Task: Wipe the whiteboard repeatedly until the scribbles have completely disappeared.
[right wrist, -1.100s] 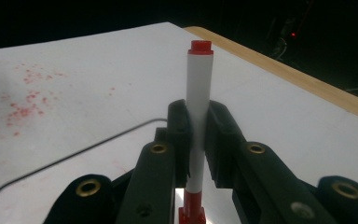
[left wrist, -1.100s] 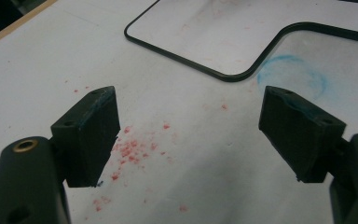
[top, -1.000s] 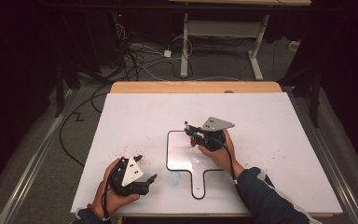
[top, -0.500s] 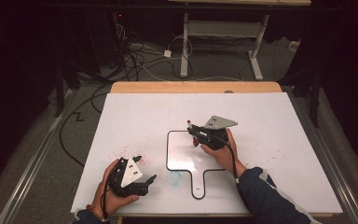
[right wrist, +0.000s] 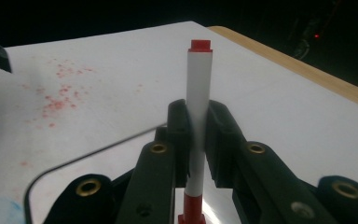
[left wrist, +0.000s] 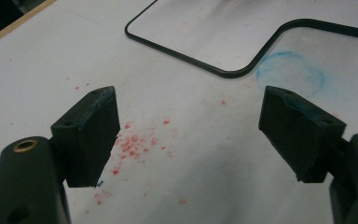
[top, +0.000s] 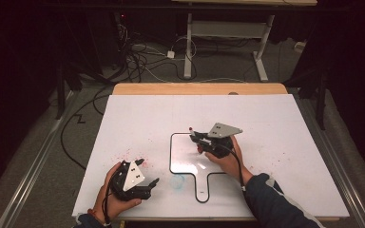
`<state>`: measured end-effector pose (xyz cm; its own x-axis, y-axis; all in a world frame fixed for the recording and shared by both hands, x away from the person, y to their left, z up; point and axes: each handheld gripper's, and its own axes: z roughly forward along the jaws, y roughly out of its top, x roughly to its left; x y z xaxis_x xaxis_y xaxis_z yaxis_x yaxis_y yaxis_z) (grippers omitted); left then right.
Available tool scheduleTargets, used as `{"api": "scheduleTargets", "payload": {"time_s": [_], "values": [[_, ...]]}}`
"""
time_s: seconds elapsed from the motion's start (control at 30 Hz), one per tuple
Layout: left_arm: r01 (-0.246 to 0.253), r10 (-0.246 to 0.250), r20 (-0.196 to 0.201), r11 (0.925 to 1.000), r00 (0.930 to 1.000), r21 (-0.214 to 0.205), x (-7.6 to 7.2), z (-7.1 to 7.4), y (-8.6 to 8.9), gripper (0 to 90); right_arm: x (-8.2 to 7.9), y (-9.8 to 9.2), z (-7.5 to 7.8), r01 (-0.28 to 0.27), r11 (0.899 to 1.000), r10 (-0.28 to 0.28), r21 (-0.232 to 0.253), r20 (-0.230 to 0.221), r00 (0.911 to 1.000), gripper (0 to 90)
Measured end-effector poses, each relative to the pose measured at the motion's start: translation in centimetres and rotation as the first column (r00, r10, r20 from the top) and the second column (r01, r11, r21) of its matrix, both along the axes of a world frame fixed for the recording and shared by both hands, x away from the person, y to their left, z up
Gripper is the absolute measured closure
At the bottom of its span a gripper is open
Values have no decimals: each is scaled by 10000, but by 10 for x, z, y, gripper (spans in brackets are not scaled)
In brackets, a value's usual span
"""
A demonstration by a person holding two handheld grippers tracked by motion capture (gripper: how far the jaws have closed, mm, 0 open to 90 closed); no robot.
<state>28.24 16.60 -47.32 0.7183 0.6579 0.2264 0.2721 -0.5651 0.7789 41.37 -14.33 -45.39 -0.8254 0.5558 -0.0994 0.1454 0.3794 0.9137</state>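
right gripper [right wrist: 196, 122] clamped on a white marker with red ends [right wrist: 198, 112], held above the top left corner of a small black-rimmed whiteboard [top: 190, 159] lying on the white table sheet [top: 275, 123]. left gripper [left wrist: 189, 135] resting low near the front left edge, jaws spread wide and empty over red specks [left wrist: 133, 142], close to a blue smudge [left wrist: 291, 74].

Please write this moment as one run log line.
right tongs: shut on marker | place: over small whiteboard | left tongs: open, holding nothing
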Motion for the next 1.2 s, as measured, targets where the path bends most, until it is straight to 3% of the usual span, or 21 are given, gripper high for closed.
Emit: {"api": "scheduleTargets", "payload": {"time_s": [0.13, 0.37, 0.5, 0.73, 0.9, 0.97, 1.0, 1.2], "values": [[83, -83, 15, 9999, 10000, 96, 1, 0, -3, 196, 0, -7, 0, 193, 9998, -193, -52, 39, 9998, 817], [145, -144, -74, 9998, 9999, 104, 2, -1, -5, 196, -6, 24, -5, -579, 9983, 579, 12, -76, 9983, 817], [140, -139, -70, 9998, 9999, 125, 1, -2, -3, 196, -6, 24, -4, -648, 9977, 649, -186, 47, 9979, 817], [54, -54, -18, 9999, 10000, 104, 0, -1, -1, 196, 1, -18, -1, 235, 9994, -234, -240, 61, 9997, 817], [-3, 3, -95, 10000, 10000, -29, -1, -2, -4, 196, 1, -62, 0, 878, 9961, -878, -34, 26, 9961, 817], [-2, 2, -116, 10000, 9999, 8, 0, -2, -4, 196, 0, -76, 0, 1007, 9944, -1005, 314, -90, 9949, 817], [11, -10, -125, 10000, 9999, 20, 0, -2, -5, 196, 0, -80, 1, 1023, 9937, -1018, 448, -125, 9947, 816], [90, -89, -131, 9999, 9999, 76, 1, -2, -7, 196, -6, -74, 0, 596, 9981, -596, 168, -38, 9982, 817]]}}
